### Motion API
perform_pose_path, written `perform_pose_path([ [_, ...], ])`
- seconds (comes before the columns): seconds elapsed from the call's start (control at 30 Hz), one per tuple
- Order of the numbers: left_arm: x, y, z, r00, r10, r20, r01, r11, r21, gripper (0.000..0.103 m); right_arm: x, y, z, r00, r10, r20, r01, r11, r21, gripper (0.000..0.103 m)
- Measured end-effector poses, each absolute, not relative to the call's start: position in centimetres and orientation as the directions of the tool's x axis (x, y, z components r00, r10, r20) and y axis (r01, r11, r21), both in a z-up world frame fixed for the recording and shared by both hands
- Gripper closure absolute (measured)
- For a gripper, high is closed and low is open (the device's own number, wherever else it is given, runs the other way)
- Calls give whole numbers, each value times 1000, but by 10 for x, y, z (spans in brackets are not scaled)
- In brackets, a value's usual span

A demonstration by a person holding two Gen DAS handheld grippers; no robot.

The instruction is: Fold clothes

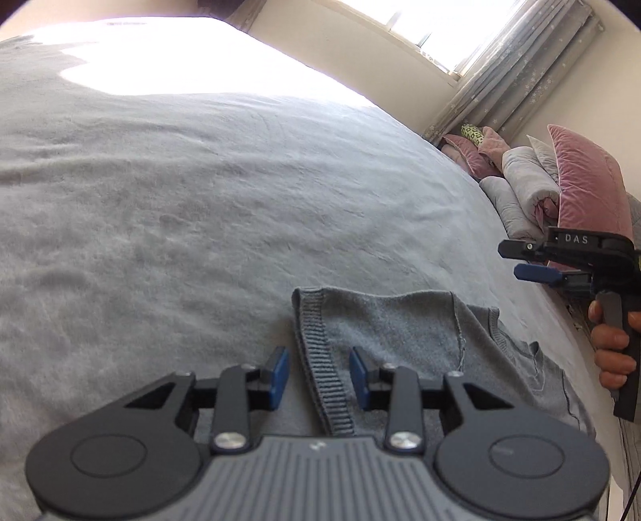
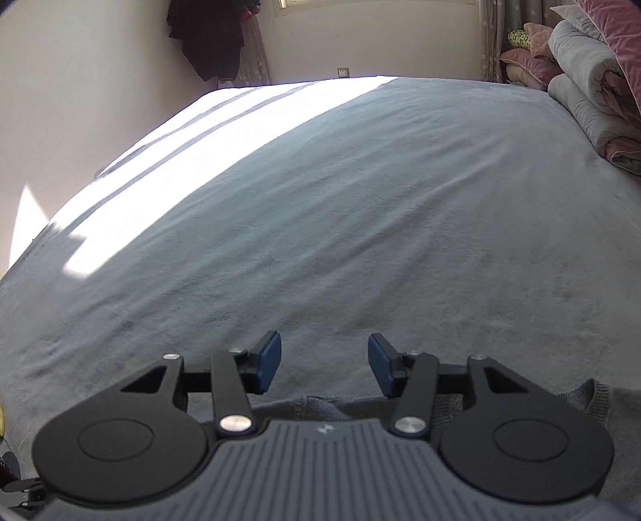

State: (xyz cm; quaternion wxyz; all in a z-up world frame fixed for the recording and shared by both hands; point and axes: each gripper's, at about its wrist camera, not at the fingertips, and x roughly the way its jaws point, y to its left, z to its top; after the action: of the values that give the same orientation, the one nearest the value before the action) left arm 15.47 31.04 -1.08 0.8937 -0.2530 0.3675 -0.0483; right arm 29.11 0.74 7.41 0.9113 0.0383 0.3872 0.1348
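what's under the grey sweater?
The grey sweater lies flat on the blue-grey bed cover, which shows all around it. Whatever lies beneath the sweater itself, or inside its fold, is covered.

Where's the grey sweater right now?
The grey sweater lies on the bed at its near edge, its ribbed hem between the left gripper fingers, untouched.

A wide bed (image 2: 360,208) covered in a pale grey-blue blanket fills the room; strong sunlight (image 2: 168,148) falls in a bright band across its far side; plain cream walls (image 2: 80,80) surround it; a window (image 1: 436,28) with grey patterned curtains (image 1: 517,76) stands above rolled grey quilts (image 1: 521,188) and pink pillows (image 1: 585,184); dark clothing (image 2: 212,36) hangs in the corner
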Motion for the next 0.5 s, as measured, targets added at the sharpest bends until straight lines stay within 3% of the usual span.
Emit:
perform_pose_path([
  [0.23, 170, 307, -20, 770, -179, -612, -168, 870, -464, 87, 293, -41, 34, 670, 208, -713, -200, 975, 97, 51],
  [0.5, 178, 294, -17, 784, -83, -615, -189, 912, -365, 100, 296, -49, 3, 670, 282, -687, -291, 951, 108, 54],
])
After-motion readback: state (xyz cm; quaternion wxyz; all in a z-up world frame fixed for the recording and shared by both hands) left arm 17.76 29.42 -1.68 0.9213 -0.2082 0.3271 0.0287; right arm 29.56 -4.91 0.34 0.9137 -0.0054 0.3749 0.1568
